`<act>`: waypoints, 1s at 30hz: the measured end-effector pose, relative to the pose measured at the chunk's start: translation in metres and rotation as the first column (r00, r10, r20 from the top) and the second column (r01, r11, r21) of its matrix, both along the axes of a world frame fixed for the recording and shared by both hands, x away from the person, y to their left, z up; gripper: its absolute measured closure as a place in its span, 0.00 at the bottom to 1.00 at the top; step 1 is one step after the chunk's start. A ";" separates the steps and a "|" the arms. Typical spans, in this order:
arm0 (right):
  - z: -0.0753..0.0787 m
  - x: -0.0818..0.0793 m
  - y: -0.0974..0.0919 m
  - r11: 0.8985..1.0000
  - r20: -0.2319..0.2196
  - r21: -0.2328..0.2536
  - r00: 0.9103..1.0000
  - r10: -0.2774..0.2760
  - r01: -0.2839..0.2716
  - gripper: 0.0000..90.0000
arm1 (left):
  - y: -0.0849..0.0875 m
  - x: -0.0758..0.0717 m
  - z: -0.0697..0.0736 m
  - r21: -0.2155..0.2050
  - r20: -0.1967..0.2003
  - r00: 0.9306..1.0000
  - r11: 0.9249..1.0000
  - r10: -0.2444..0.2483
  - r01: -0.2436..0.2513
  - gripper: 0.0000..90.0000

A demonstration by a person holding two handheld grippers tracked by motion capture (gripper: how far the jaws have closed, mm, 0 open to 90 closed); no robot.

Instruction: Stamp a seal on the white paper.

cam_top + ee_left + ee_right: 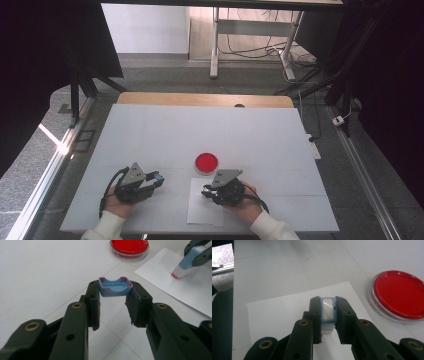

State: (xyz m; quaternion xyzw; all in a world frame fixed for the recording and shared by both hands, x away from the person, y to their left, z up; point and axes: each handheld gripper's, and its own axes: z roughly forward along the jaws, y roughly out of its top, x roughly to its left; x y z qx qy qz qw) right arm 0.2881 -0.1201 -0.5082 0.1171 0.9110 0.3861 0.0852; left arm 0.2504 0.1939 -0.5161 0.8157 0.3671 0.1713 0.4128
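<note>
A small blue cap is clamped between the tips of the left claw, its hollow side turned upward and its rim edged in pink. The cap is held just above the white tabletop, to the left of the paper. In the high view the left claw is seen near the front edge of the tabletop, with a person's hand wrapped around its body.

The right claw is closed on a blue and white stamp, which is gripped by its sides with its flat top facing the camera. In the left gripper view the stamp is seen tilted, its reddish printing end resting on, or possibly just above, the sheet of paper; contact cannot be judged with certainty. In the high view the right claw is seen over the same paper, which lies flat near the front edge of the tabletop.

A round dish with a red filling stands just beyond the paper, between the two claws and farther from the person. The red dish is well apart from the stamp and is touched by neither claw.
</note>
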 end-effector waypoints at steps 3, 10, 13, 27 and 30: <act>0.000 -0.001 0.000 1.000 0.021 -0.006 1.000 0.007 -0.006 0.84 | 0.000 0.000 0.000 0.001 0.003 1.000 1.000 0.000 0.000 0.72; 0.003 0.000 -0.003 0.999 0.004 0.036 1.000 -0.016 0.015 0.84 | 0.000 0.000 0.000 0.004 0.002 1.000 1.000 -0.003 0.003 0.72; 0.003 0.002 -0.006 0.999 -0.015 0.047 1.000 -0.019 0.019 0.84 | 0.000 0.000 0.000 0.002 0.000 1.000 1.000 -0.001 0.001 0.71; 0.017 0.009 -0.023 0.982 -0.053 0.174 0.996 -0.066 0.074 0.84 | 0.000 0.001 0.000 0.003 0.000 1.000 1.000 -0.003 0.003 0.71; 0.019 0.010 -0.027 0.980 -0.056 0.184 0.996 -0.074 0.083 0.84 | 0.000 0.001 -0.001 0.003 -0.001 1.000 1.000 -0.004 0.004 0.72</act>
